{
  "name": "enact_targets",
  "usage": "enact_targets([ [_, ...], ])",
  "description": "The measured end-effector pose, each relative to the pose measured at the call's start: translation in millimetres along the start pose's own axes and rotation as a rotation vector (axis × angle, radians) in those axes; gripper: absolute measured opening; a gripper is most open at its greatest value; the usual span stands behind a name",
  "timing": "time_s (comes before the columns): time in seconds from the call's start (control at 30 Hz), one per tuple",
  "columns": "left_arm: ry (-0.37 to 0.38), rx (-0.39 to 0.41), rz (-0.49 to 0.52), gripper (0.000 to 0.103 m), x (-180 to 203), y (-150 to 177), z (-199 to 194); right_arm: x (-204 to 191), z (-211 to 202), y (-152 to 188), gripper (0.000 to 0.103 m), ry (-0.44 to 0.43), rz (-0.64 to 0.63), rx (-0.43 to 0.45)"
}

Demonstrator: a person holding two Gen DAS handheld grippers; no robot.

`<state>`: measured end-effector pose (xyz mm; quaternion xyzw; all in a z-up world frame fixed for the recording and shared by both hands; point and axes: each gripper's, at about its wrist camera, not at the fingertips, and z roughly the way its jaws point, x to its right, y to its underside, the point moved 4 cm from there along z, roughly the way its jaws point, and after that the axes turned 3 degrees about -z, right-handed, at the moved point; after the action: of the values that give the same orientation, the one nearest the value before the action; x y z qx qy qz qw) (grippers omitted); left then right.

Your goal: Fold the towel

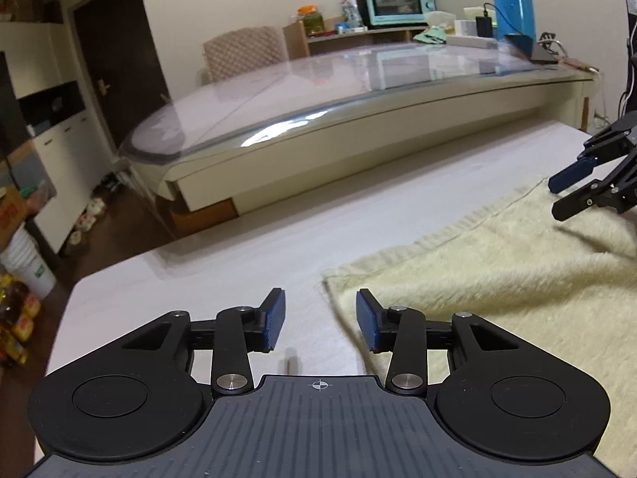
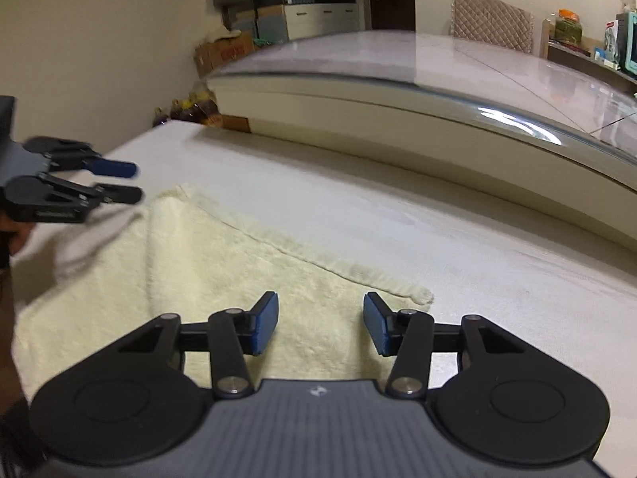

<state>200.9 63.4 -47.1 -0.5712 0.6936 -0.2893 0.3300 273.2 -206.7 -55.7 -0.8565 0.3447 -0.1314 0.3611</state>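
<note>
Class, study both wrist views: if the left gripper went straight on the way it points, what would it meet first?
Probably the bare white tabletop, just left of the towel corner; the open left gripper points past the towel's edge. Depth is uncertain.

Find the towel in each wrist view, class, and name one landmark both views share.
Left wrist view: the towel fills the lower right, its corner just ahead of the open left gripper.
Right wrist view: towel spreads across the lower left and centre, under the open right gripper.
Shared landmark: the quilted chair.
</note>
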Motion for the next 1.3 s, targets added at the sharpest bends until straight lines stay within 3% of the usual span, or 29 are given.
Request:
enact_targets([
  [0.17,0.091,-0.020,0.018,0.043,15,9,-16,8,12,-6,0.045,0.053,-0.023,0.000],
  [0.27,0.163,-0.031,0.063,0.043,31,17,-28,11,18,-8,0.053,0.092,-0.046,0.007],
  [0.37,0.229,-0.055,0.129,0.043,51,31,-40,12,22,-9,0.053,0.102,-0.038,0.012],
  [0.47,0.202,-0.073,0.197,0.044,62,43,-45,11,24,-9,0.053,0.117,-0.036,0.015],
  [0.6,0.173,-0.065,0.205,0.046,60,47,-48,8,21,-9,0.052,0.159,-0.062,0.016],
  [0.9,0.170,-0.017,0.085,0.048,44,32,-54,-24,-62,5,0.053,0.088,-0.060,0.134],
  [1.1,0.183,0.015,0.068,0.053,54,24,-56,-79,-126,56,0.053,0.077,-0.203,0.165],
  [1.3,0.208,0.007,0.077,0.055,68,24,-53,-128,-149,109,0.048,0.123,-0.457,0.081],
])
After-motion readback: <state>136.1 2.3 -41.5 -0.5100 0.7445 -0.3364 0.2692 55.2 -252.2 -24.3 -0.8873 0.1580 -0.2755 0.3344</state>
